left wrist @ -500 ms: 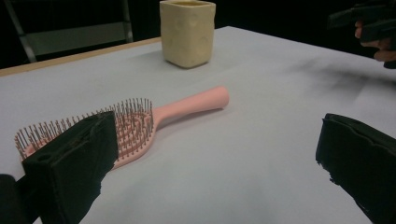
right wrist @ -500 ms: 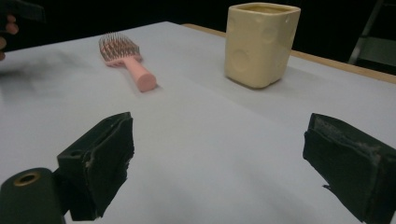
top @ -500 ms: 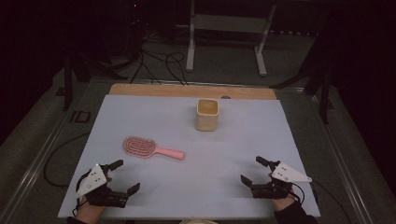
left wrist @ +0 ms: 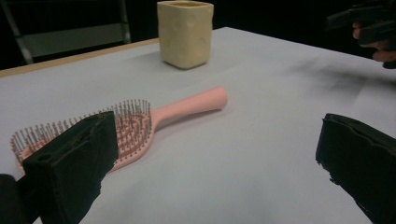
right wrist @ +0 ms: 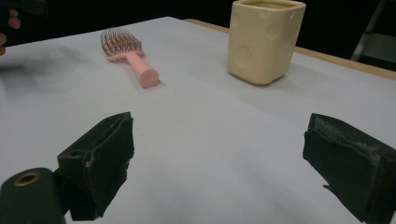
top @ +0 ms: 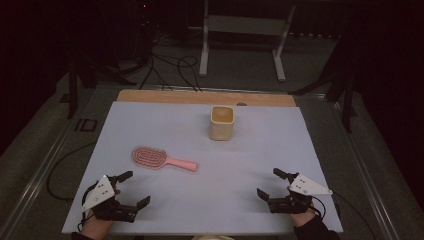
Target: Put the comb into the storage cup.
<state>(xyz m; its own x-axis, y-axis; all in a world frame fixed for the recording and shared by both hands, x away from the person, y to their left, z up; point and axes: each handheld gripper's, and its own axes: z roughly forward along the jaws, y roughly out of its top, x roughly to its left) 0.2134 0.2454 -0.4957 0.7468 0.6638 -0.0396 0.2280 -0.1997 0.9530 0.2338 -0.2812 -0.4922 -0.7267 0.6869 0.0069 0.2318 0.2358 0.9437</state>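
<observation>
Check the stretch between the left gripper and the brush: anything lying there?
Nothing. In the high view, bare white mat separates the open left gripper from the pink brush; the cup stands farther back.

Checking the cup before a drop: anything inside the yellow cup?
The yellow cup stands upright and open-topped. The high view shows only a shaded upper interior with nothing sticking out. Its bottom is hidden by the walls, so a small item could lie there unseen.

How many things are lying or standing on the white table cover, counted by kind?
Pink hairbrush: 1
Cream square cup: 1
Total: 2
</observation>
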